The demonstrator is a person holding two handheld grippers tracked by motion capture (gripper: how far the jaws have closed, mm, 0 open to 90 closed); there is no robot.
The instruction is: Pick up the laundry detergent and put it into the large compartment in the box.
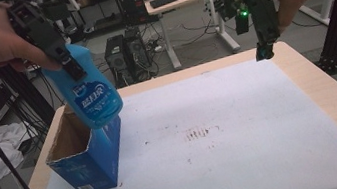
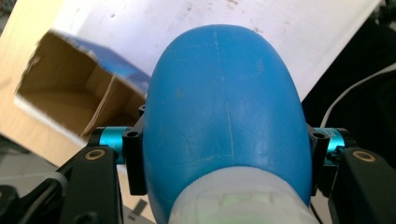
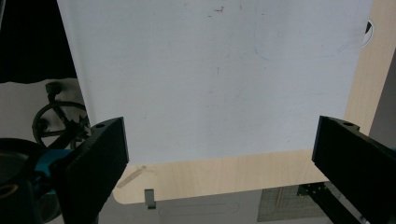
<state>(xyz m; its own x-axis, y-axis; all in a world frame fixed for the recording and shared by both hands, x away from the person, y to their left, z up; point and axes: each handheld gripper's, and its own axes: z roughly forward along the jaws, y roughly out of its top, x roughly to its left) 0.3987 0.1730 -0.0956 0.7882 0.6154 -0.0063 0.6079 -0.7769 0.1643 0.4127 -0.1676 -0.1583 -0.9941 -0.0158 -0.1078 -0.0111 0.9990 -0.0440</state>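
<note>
Plainly, the left fingers (image 2: pixel 132 163) were clamped on the blue bottle (image 2: pixel 224 107), one pad on each flank just above its pale cap end, so the body stood out ahead of the left gripper (image 1: pixel 56 50) and its rounded base led the way. Seen from the left gripper view, the bottle sat squarely between the fingers at twelve o'clock, touching both. That hold near the cap probably served to keep the wide base free — it could go into or come out of an opening without the fingers fouling the rim.

From the high view the bottle hung tilted, base down toward five o'clock, directly over the open blue carton (image 1: pixel 89 154), its lower end level with the carton's mouth; whether it touched the cardboard edge I could not tell. The carton stood upright near the desk's (image 1: pixel 262 126) left edge, at about eight o'clock from the centre of the white mat.

The right gripper (image 1: pixel 263 35) hovered at the far edge, around one o'clock, well apart from the carton. Its fingers (image 3: pixel 100 149) stood wide with nothing between them — seemingly parked out of the way while the left hand did the work.
</note>
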